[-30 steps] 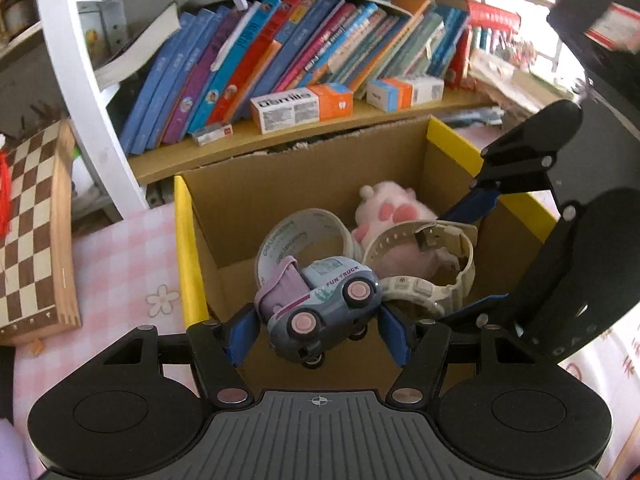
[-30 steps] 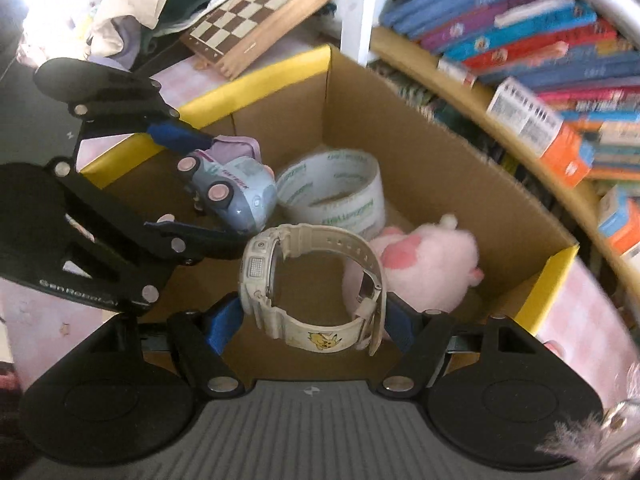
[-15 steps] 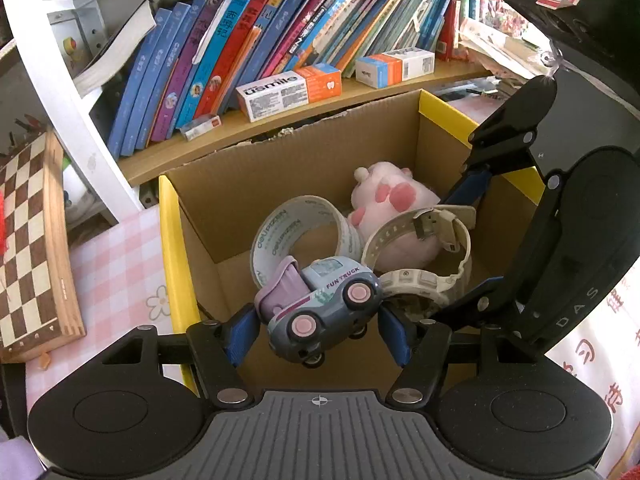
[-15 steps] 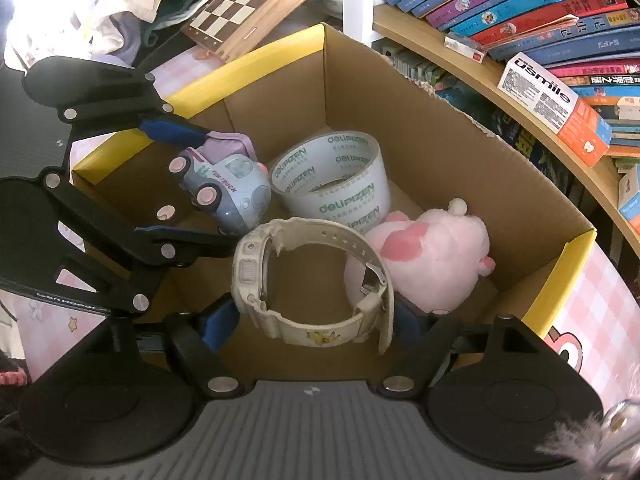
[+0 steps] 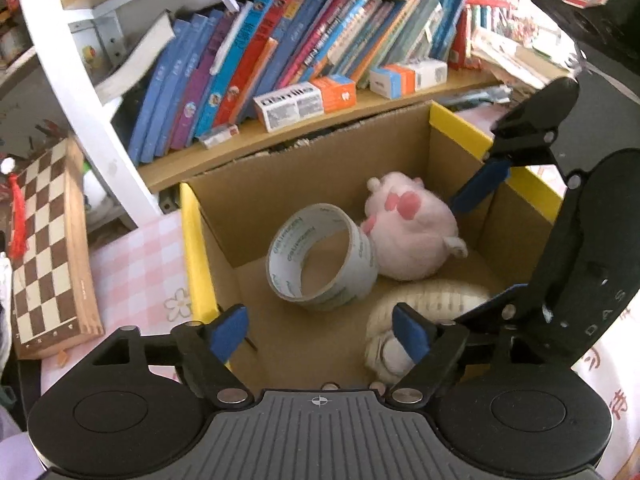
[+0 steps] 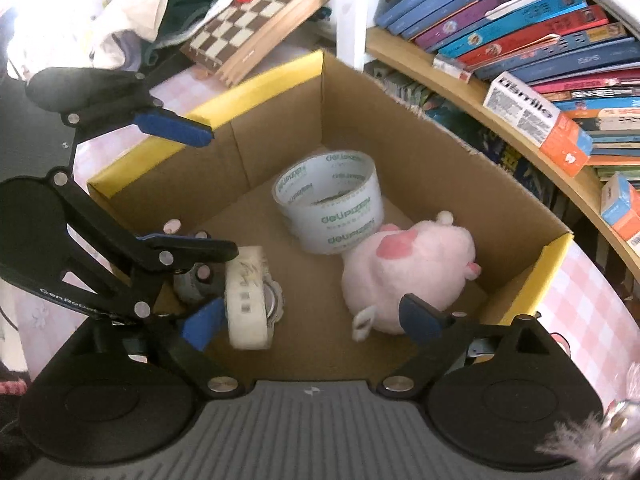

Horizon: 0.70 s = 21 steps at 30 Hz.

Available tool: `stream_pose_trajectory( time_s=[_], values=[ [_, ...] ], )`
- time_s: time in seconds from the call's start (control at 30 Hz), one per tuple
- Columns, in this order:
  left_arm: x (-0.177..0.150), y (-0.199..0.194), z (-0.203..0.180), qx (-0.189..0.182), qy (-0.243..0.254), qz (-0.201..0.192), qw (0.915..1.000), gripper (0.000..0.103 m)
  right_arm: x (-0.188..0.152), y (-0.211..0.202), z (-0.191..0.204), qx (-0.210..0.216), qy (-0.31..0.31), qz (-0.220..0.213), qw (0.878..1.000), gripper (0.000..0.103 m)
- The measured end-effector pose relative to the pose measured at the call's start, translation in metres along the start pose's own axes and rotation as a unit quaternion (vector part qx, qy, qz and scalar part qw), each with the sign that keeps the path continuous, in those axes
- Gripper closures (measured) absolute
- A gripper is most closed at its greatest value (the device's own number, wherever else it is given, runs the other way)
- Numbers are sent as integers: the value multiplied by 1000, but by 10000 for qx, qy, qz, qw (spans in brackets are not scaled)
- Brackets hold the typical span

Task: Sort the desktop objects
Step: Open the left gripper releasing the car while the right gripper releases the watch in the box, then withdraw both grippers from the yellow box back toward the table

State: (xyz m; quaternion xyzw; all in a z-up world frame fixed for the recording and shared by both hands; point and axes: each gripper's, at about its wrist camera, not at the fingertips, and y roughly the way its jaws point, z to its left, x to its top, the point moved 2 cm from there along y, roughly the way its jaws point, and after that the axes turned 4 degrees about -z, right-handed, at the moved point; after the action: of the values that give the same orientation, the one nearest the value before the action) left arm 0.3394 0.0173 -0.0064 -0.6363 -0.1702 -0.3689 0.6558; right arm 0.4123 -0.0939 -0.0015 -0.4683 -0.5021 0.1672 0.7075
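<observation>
Your cardboard box point(image 6: 360, 120) stands open below the bookshelf point(image 5: 360, 108). Inside it, the pink plush point(image 6: 408, 268) lies against the right wall, touching the tape roll point(image 6: 332, 200) near the back corner. The watch point(image 6: 248, 300) and toy car point(image 6: 192, 284) lie at the front-left wall. Your left gripper point(image 5: 320, 330) and right gripper point(image 6: 312, 320) both hang spread above the box, each holding nothing.

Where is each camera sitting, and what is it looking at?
Left wrist: on the left gripper, looking down into the cardboard box toward the bookshelf; the right gripper shows at right.
Right wrist: on the right gripper, looking into the box from the other side; the left gripper shows at left.
Shared: the tape roll, pink plush and white watch.
</observation>
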Motion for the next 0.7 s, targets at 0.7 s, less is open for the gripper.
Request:
stream_pose_trajectory(
  time_s=[0.7],
  values=[
    [-2, -69, 12, 527, -741, -1122, 9895, 14, -6, -66, 29, -759, 553, -1593, 9828, 7]
  ],
)
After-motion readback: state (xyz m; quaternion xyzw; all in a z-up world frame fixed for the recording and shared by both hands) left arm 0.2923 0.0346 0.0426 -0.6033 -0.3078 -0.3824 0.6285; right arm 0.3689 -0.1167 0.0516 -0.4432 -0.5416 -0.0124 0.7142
